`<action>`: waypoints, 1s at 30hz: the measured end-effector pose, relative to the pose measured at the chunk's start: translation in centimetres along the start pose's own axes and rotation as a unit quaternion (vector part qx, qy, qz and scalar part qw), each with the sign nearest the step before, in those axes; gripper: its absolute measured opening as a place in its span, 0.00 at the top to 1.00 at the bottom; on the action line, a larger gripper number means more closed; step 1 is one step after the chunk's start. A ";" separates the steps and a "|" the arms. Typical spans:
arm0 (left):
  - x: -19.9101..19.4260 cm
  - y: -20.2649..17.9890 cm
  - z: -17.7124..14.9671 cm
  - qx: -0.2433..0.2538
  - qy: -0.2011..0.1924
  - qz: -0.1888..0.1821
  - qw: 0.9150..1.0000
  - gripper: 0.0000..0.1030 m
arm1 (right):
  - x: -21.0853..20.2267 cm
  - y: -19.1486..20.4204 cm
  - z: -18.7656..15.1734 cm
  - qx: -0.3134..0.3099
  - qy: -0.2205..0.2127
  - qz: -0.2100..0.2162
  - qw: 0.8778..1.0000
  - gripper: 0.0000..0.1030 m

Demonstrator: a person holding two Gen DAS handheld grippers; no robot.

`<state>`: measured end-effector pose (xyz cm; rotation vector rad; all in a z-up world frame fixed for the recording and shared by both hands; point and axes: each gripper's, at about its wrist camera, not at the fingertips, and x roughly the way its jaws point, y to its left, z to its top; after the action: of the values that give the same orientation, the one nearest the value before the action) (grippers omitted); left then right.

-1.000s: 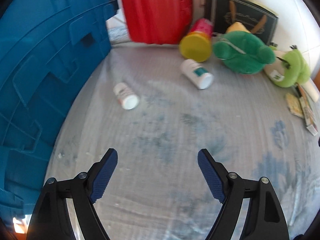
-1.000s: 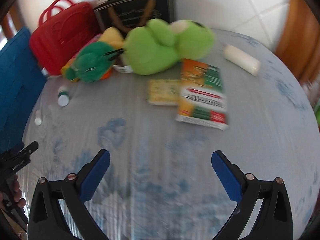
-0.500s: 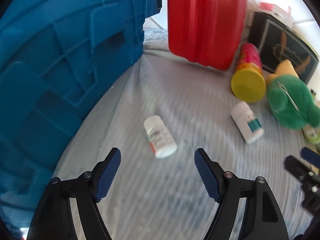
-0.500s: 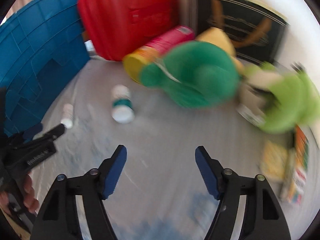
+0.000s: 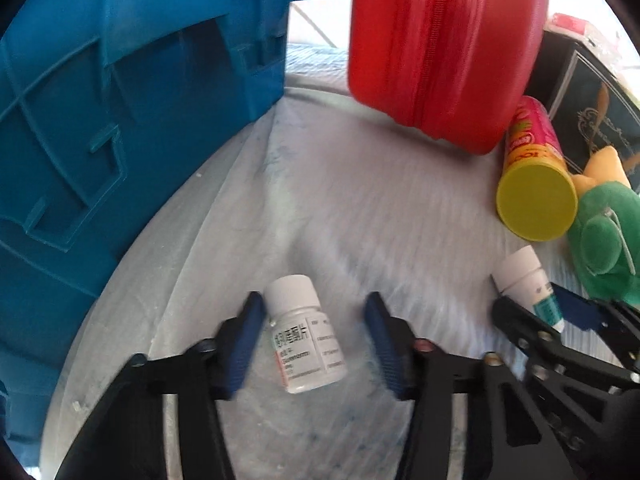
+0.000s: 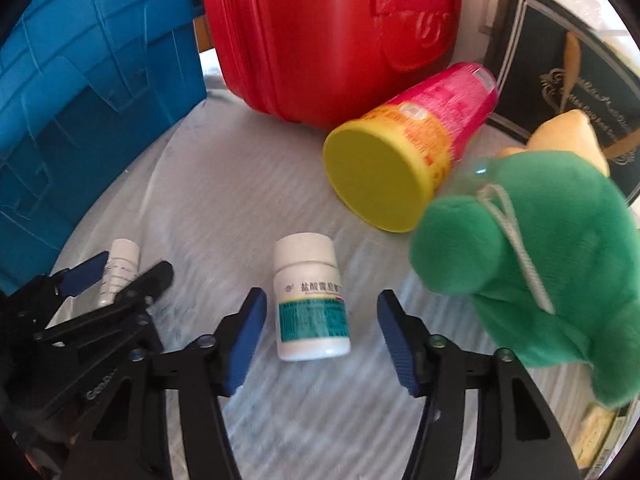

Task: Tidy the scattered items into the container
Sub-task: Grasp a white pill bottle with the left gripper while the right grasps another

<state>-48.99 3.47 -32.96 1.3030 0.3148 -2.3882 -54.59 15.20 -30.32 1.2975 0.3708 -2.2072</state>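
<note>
A white pill bottle with a red-edged label [image 5: 306, 344] lies on the pale cloth between the fingers of my left gripper [image 5: 314, 304]. Its jaws are closing, the left pad nearly at the bottle and a gap on the right. A second white bottle with a teal label [image 6: 310, 312] lies between the fingers of my right gripper [image 6: 320, 298], which is also closing with gaps on both sides. The blue crate [image 5: 100, 120] stands close on the left.
A red hard case [image 6: 320, 40] stands behind the bottles. A pink tube with a yellow lid [image 6: 380, 172] lies beside it, a green plush toy [image 6: 540, 260] to the right and a black box [image 6: 560, 80] at the back. The two grippers work side by side.
Both grippers have swung left and come down, each over a bottle. Both pairs of jaws have narrowed from wide open to just wider than the bottles.
</note>
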 end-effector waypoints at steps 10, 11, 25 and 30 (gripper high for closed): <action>-0.9 -0.7 -1.0 0.014 -0.006 0.005 1.000 0.74 | -0.7 0.3 -0.4 -0.007 -0.009 -0.011 1.000 0.67; -1.2 -0.8 -1.1 0.017 -0.007 0.003 1.000 0.74 | -0.9 0.3 -0.5 -0.005 -0.009 -0.011 1.000 0.67; -11.8 -2.0 -3.3 0.043 -0.066 -0.035 0.996 0.74 | -11.5 0.2 -2.8 0.009 -0.070 -0.035 0.997 0.67; -18.6 -2.3 -3.8 0.058 -0.095 -0.044 0.993 0.74 | -17.6 0.5 -4.0 0.008 -0.113 -0.052 0.992 0.67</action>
<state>-38.15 11.32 -19.37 1.1192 0.1834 -2.6163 -44.66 22.28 -17.01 1.0425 0.3408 -2.4191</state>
